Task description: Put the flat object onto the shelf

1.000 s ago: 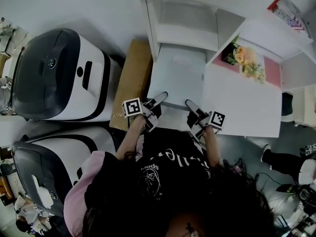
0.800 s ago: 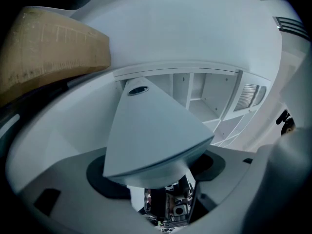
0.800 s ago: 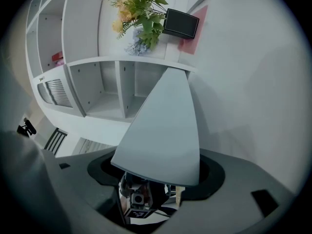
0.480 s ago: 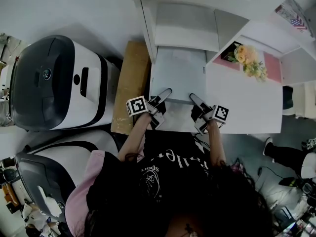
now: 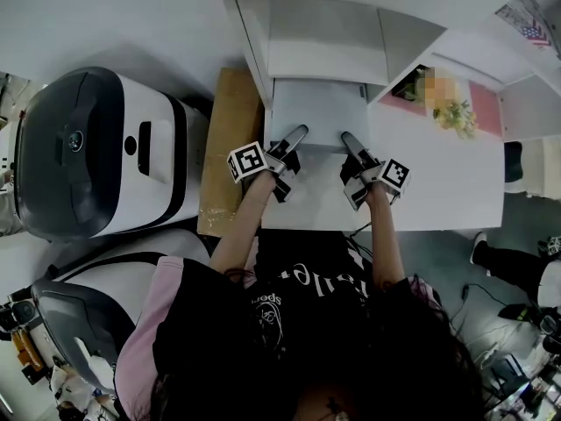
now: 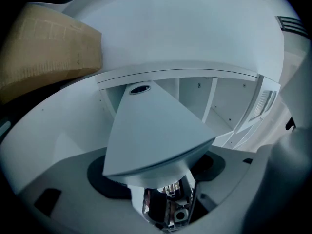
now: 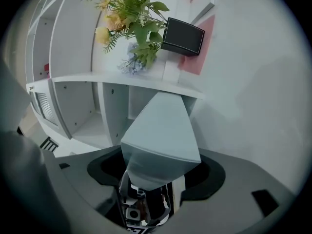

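**Head view.** The left gripper (image 5: 294, 139) and the right gripper (image 5: 350, 142) are held side by side in front of the white shelf unit (image 5: 326, 35). Each grips one near corner of the flat board (image 5: 317, 110). The board is pale grey and lies roughly level. Its far end reaches into the lower opening of the shelf unit, and its near edge projects toward the person. Whether the board touches the floor of that opening cannot be determined. A cardboard box (image 5: 230, 147) stands just left of the shelf unit. A white and dark machine (image 5: 96, 152) stands further left. To the right of the board there is a white tabletop (image 5: 438, 178) carrying a bunch of flowers (image 5: 451, 110).

**Left gripper view.** The left gripper (image 6: 157, 175) has its jaws clamped on the near left corner of the board (image 6: 156, 128). The board runs forward into a shelf compartment (image 6: 195, 95) under a white top slab. A dark oval hole (image 6: 140, 88) is visible at the far end of the board. The cardboard box (image 6: 44, 48) appears at upper left.

**Right gripper view.** The right gripper (image 7: 157, 172) has its jaws clamped on the near right corner of the board (image 7: 163, 126). The far end of the board passes under the shelf ledge. The flowers (image 7: 130, 19) and a small black frame (image 7: 183, 35) stand on that ledge.
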Available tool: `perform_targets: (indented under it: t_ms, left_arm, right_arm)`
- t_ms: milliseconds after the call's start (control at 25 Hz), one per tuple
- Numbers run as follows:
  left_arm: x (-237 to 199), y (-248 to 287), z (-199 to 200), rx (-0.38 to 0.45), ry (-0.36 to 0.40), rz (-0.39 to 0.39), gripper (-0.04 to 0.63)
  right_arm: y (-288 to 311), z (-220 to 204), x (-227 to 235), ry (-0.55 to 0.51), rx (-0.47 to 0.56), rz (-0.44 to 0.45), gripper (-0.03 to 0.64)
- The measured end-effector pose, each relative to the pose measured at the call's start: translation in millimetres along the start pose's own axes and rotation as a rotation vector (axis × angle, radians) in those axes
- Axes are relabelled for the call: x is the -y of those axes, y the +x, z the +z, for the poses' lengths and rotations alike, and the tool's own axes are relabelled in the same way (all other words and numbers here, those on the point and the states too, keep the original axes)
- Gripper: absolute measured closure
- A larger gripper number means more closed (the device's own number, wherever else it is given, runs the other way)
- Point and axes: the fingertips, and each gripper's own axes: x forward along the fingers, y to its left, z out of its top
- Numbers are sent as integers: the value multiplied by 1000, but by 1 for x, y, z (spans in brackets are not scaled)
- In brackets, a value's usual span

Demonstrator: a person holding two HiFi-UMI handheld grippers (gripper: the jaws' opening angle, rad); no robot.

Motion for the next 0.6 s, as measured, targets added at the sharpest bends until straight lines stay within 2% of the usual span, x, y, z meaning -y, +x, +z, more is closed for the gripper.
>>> perform_targets:
  t_ms: [200, 360, 600]
  left_arm:
    - [-3, 20, 16, 31, 0, 4, 253]
    - [-16, 28, 23, 25, -1, 49, 262]
    - [-31, 28, 20, 28, -2, 57, 272]
  right_arm:
    - [-2, 12, 1, -20, 52, -22, 299]
    - [-20, 6, 8, -69, 37, -61, 299]
    - [-23, -5, 8, -92, 9, -86, 301]
